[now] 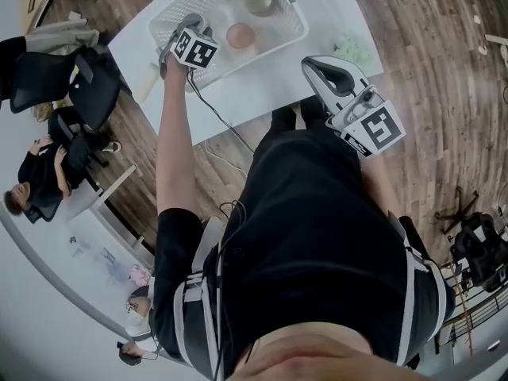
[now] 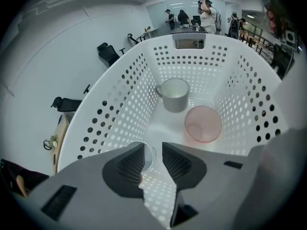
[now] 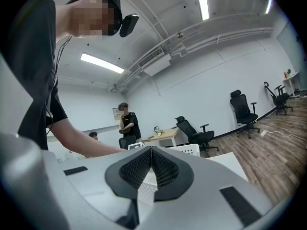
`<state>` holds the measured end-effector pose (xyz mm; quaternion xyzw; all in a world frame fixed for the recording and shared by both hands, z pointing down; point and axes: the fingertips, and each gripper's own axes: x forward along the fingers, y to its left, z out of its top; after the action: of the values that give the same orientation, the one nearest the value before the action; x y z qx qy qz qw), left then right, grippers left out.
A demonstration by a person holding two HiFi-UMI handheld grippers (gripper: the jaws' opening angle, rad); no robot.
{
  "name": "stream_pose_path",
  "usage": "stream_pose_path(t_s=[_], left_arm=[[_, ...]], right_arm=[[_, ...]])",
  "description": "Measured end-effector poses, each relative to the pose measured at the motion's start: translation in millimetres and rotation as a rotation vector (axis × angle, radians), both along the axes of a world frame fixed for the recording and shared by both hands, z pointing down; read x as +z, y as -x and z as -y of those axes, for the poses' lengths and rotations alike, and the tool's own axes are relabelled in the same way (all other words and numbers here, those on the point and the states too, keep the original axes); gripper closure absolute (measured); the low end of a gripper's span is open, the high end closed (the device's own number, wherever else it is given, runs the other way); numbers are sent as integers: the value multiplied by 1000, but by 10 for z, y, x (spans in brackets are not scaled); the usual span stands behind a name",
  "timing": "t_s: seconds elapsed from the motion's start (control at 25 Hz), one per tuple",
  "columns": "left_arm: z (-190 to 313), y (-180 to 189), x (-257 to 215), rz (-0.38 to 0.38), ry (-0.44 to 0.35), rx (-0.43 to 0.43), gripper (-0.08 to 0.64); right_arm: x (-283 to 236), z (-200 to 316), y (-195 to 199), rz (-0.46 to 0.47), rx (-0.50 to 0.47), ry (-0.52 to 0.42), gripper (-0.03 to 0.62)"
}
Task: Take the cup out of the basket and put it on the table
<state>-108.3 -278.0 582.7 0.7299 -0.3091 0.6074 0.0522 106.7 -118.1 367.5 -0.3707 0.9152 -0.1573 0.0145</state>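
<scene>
Left gripper [image 1: 184, 27] [image 2: 152, 152]: jaws wide apart and holding nothing. The rim of a clear cup [image 2: 149, 158] sits in the gap, on the left-jaw side. I see no pad pressing on it, and can't tell if the left pad touches the rim.

Pose: it points steeply down into the basket [image 1: 290, 30] [image 2: 120, 104], at the basket's near-left corner, with the marker cube on top. The bare left forearm [image 1: 173, 141] is stretched out straight from the body to that corner.

Cup count is 3, all inside the basket and none on the table [image 1: 254, 94]:
- the clear cup, upright in the basket's near-left corner, under the left gripper
- the grey cup [image 1: 260, 2] [image 2: 173, 95], upright at the basket's far end, open side up
- the pink cup [image 1: 240, 36] [image 2: 203, 123], mid-basket, just nearer and to the right of the grey one, not touching it

There is 1 basket, white and perforated, standing on the white table.

A pale green thing [image 1: 353, 50] lies on the table just right of the basket. It's too washed out to identify.

Right gripper [image 1: 312, 65] [image 3: 151, 150]: jaws fully together with nothing between the pads. It is held about level, outside the basket off its near-right corner, over the table's near edge. It touches neither basket nor table. Its own view looks across the room past the basket's rim.

There are 2 grippers, one per hand.
</scene>
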Motion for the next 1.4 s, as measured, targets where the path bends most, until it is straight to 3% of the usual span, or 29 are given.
stream_pose_path(t_s=[0.24, 0.68, 0.8, 0.96, 1.4], left_arm=[[46, 39, 276, 44, 81, -28, 422], [108, 161, 598, 89, 127, -150, 424], [140, 161, 627, 95, 115, -169, 484], [158, 180, 644, 97, 112, -187, 520], [139, 144, 559, 76, 124, -166, 525]], right_arm=[[47, 64, -95, -1, 22, 14, 574], [129, 145, -260, -1, 45, 36, 574], [149, 158, -303, -1, 48, 40, 574], [167, 166, -326, -2, 49, 46, 574], [165, 197, -314, 8, 38, 42, 574]])
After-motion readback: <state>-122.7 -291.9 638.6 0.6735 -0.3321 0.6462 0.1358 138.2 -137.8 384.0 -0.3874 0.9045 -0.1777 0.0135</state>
